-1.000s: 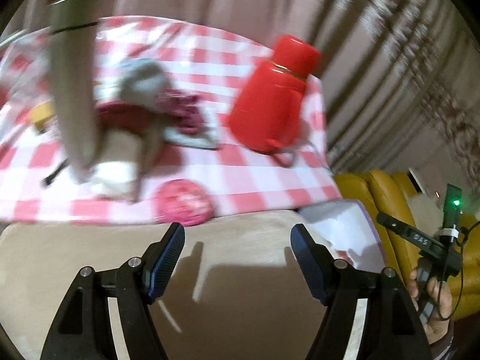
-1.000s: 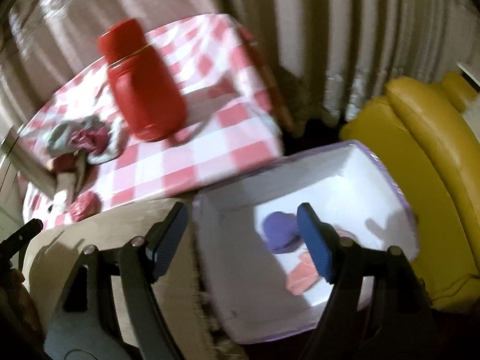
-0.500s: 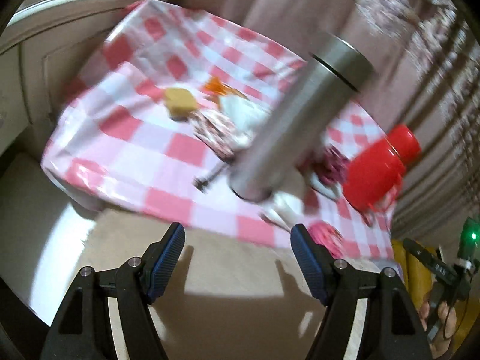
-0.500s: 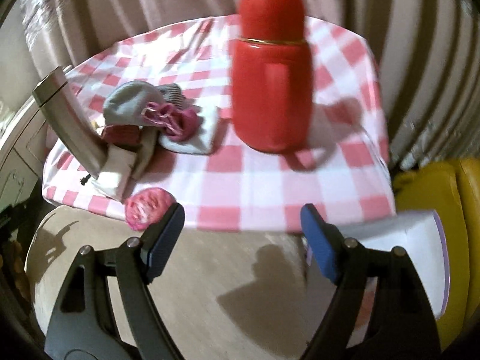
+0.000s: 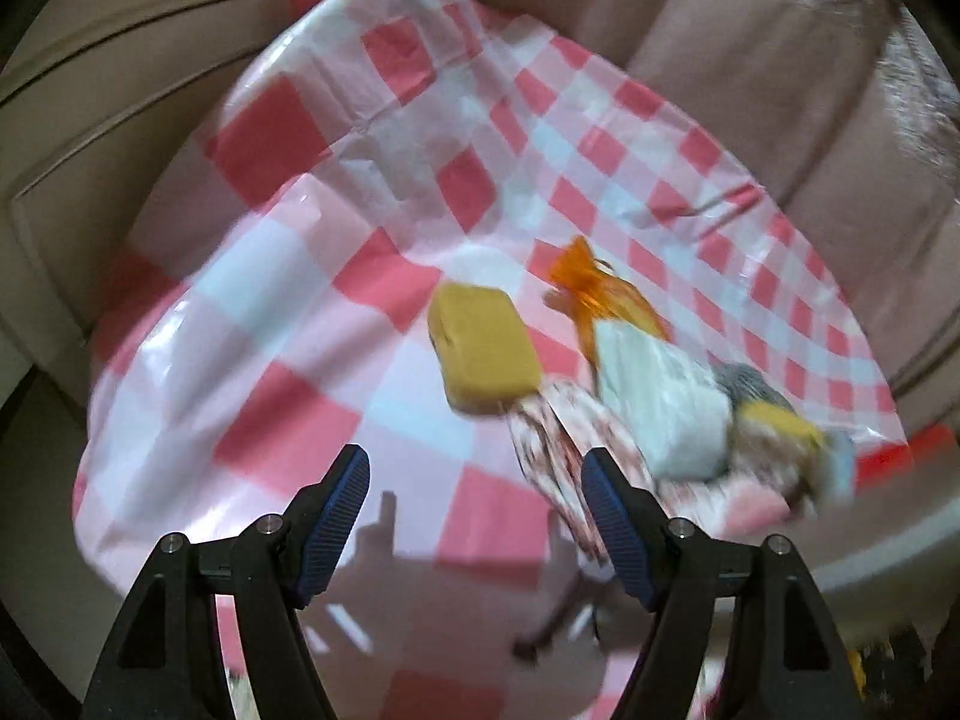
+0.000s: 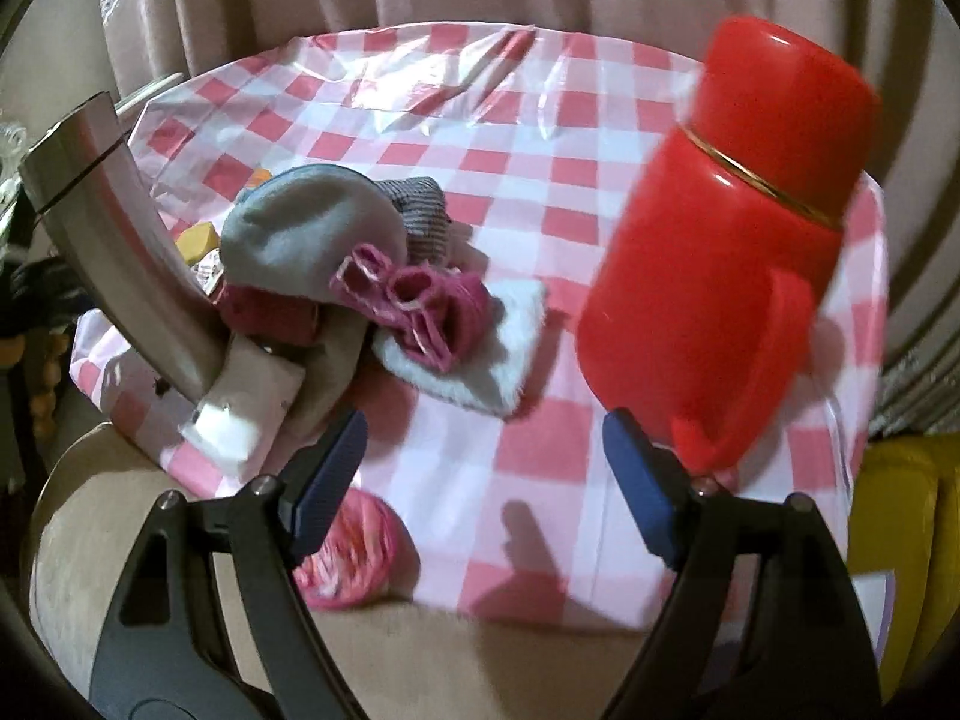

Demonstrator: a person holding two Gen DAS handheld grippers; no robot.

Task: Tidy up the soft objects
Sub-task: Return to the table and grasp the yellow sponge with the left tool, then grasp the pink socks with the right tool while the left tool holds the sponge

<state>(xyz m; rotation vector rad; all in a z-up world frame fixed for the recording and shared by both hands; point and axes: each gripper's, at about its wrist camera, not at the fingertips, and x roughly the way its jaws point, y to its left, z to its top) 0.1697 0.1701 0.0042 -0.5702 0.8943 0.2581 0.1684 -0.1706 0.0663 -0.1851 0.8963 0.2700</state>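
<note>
My left gripper (image 5: 474,486) is open and empty above the near left part of a red-and-white checked tablecloth (image 5: 288,312). Just beyond it lie a yellow sponge (image 5: 483,357), an orange wrapper (image 5: 594,294), a white packet (image 5: 660,402) and a patterned cloth (image 5: 552,450). My right gripper (image 6: 483,456) is open and empty over the table's front edge. Ahead of it lies a pile of soft things: a grey cloth (image 6: 312,234), a striped sock (image 6: 423,213), pink socks (image 6: 414,306), a white pad (image 6: 480,354). A pink ball (image 6: 351,555) lies by the left finger.
A red thermos jug (image 6: 732,258) stands at the right, close to my right gripper's right finger. A steel flask (image 6: 120,240) stands at the left of the pile. A yellow seat (image 6: 900,540) is at the far right. Curtains hang behind the table.
Both grippers have swung left and closer to the table. The left view now shows the sponge and wrapper instead of the flask. The right view has left the white box behind.
</note>
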